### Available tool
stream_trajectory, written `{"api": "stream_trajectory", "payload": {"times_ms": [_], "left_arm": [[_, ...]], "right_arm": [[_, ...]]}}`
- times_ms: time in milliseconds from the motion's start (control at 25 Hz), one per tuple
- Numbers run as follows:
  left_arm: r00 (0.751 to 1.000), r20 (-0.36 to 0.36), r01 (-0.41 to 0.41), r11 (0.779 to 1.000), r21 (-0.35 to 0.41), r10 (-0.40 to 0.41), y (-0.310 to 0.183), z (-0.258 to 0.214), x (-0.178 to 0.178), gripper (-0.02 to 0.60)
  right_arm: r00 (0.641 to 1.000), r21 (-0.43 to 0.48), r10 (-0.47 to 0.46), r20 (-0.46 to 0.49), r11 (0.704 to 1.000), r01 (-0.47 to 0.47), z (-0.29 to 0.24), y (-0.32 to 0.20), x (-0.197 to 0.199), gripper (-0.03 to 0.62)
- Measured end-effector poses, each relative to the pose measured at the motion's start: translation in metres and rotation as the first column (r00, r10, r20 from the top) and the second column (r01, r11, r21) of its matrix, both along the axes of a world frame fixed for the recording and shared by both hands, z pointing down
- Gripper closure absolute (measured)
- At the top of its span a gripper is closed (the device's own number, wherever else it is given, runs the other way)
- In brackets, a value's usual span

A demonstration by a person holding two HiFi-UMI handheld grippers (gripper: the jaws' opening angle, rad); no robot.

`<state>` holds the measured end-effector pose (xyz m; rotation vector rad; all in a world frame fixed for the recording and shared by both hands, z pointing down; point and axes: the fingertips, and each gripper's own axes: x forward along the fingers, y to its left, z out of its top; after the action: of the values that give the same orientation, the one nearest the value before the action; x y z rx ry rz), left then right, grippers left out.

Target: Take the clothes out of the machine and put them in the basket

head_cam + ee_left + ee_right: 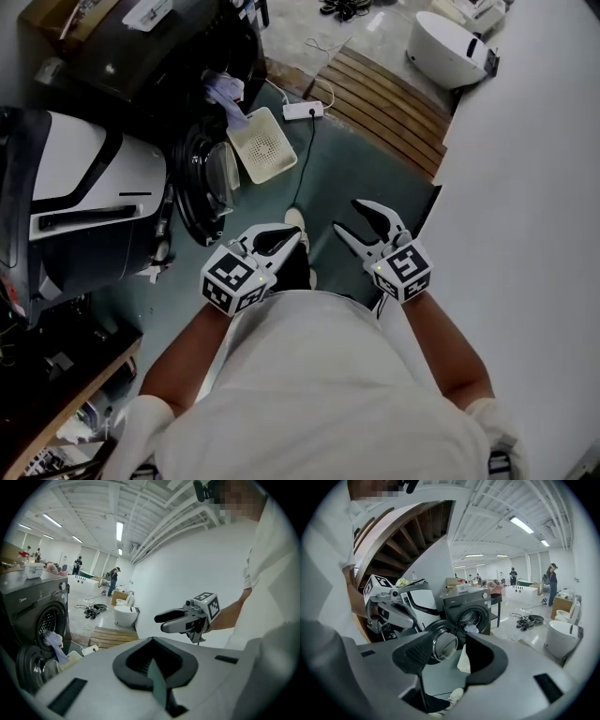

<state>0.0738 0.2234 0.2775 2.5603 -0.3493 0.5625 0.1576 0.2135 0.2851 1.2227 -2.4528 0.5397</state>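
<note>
While the left hand-held gripper [292, 237] is closed on nothing and the right hand-held gripper [350, 217] stands half apart, empty, the clothes [225, 94] spill from the machine [141, 56] at eleven o'clock of both, nearer the left one, with the basket [265, 142] just at their five o'clock.

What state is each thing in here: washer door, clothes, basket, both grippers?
Washer door: open, swung wide.
Clothes: hanging out of the drum opening, not yet taken.
Basket: on the floor by the door, no clothes in it.
Left gripper: shut, empty.
Right gripper: open, empty.
</note>
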Motion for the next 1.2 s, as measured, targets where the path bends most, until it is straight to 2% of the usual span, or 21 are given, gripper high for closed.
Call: {"api": "stream_trajectory", "payload": {"times_ms": [160, 360, 480, 680, 1000, 1200], "left_arm": [[0.999, -0.028, 0.034, 0.999, -0.003, -0.034, -0.062, 0.000, 0.011, 0.583], [0.990, -0.091, 0.102, 0.994, -0.047, -0.106, -0.126, 0.001, 0.003, 0.583], [0.988, -0.076, 0.131, 0.991, -0.013, -0.131, -0.157, 0.002, -0.009, 0.583], [0.970, -0.078, 0.230, 0.973, -0.005, -0.229, -0.201, 0.008, -0.032, 0.583], [0.909, -0.065, 0.412, 0.911, -0.022, -0.413, -0.266, 0.029, -0.051, 0.583], [0.845, -0.014, 0.534, 0.845, -0.028, -0.535, -0.309, 0.052, -0.048, 0.583]], "right_arm": [[0.998, -0.028, -0.047, -0.038, 0.999, 0.046, 0.005, -0.059, 0.003, 0.372], [0.990, -0.033, -0.119, -0.070, 0.993, 0.117, 0.010, -0.132, -0.014, 0.372], [0.982, -0.033, -0.171, -0.081, 0.985, 0.168, 0.010, -0.170, -0.032, 0.372], [0.953, -0.069, -0.288, -0.089, 0.957, 0.283, 0.021, -0.221, -0.063, 0.372], [0.862, -0.099, -0.494, -0.111, 0.869, 0.485, 0.049, -0.302, -0.097, 0.372], [0.791, -0.134, -0.607, -0.082, 0.793, 0.594, 0.085, -0.359, -0.102, 0.372]]}}
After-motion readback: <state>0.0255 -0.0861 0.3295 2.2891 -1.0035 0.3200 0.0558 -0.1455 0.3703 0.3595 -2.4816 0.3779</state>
